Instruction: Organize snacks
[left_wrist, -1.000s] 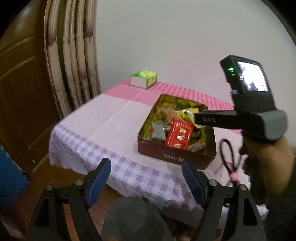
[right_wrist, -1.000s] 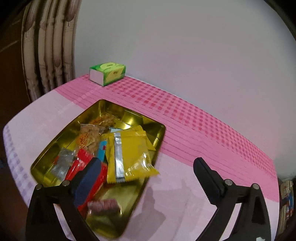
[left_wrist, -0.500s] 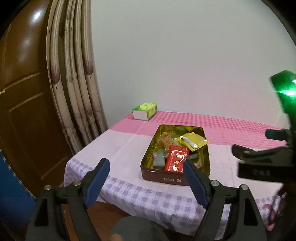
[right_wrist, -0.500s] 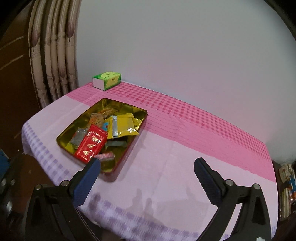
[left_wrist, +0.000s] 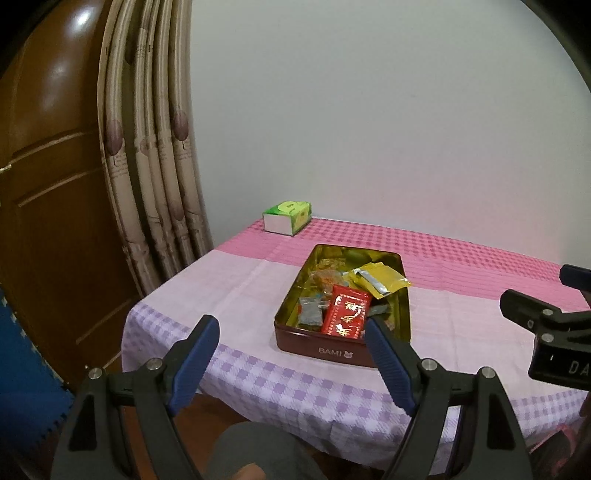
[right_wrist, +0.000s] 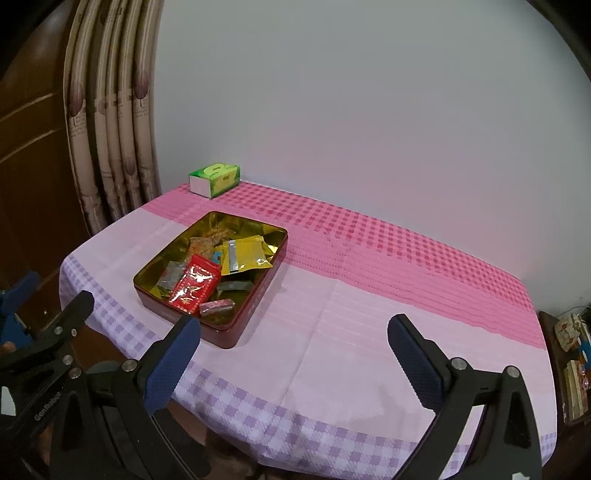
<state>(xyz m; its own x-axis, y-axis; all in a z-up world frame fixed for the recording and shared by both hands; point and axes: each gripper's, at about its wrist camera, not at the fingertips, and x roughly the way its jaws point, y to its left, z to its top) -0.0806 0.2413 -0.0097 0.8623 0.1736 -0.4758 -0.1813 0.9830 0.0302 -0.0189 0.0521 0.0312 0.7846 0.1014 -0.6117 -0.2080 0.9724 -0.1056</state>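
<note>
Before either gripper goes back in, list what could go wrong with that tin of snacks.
1. The yellow packet overhangs the tin's far rim; a nudge might tip it onto the tablecloth.
2. The tin sits close to the table's near edge, so a push toward the person could slide it off.
3. The red packet lies over other snacks, so a pinch may catch several.

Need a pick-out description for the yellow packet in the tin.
On the pink checked tablecloth sits an open red tin with a gold inside. The yellow packet lies at its far right, one corner over the rim; it is the only plain yellow one, with a silver strip.
</note>
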